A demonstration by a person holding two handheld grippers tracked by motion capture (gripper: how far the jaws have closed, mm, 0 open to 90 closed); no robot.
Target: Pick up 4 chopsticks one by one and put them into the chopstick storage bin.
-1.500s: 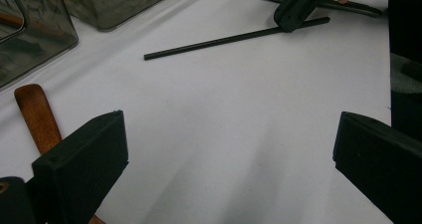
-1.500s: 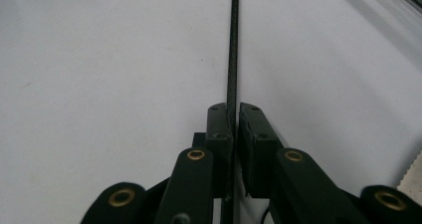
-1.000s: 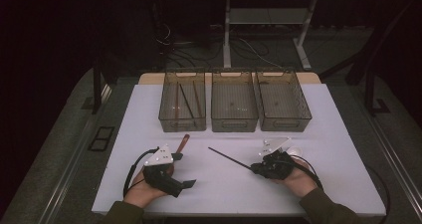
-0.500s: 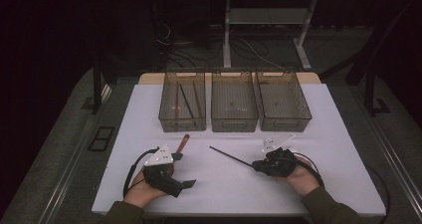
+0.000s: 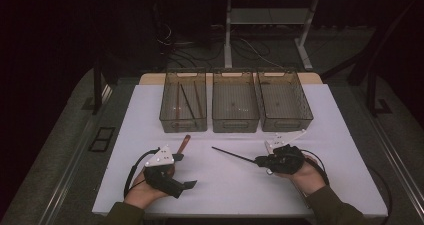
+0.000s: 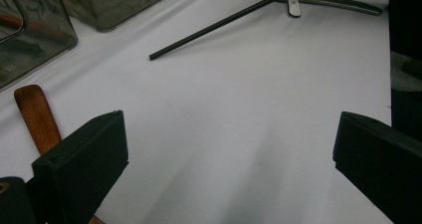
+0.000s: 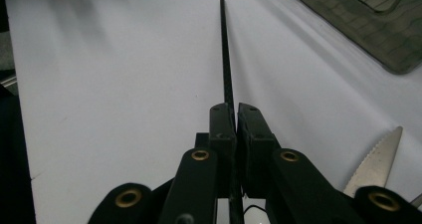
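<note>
Surface: white, flat.
Far edge: three clear bins side by side.
Near middle: wooden-handled utensil, knife.

A black chopstick and a reddish-brown wooden handle – both on a white table.

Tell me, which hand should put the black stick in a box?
The right one, I think. Its gripper is already shut on the black stick, while the left gripper sits open over bare table beside a brown wooden handle.
</note>
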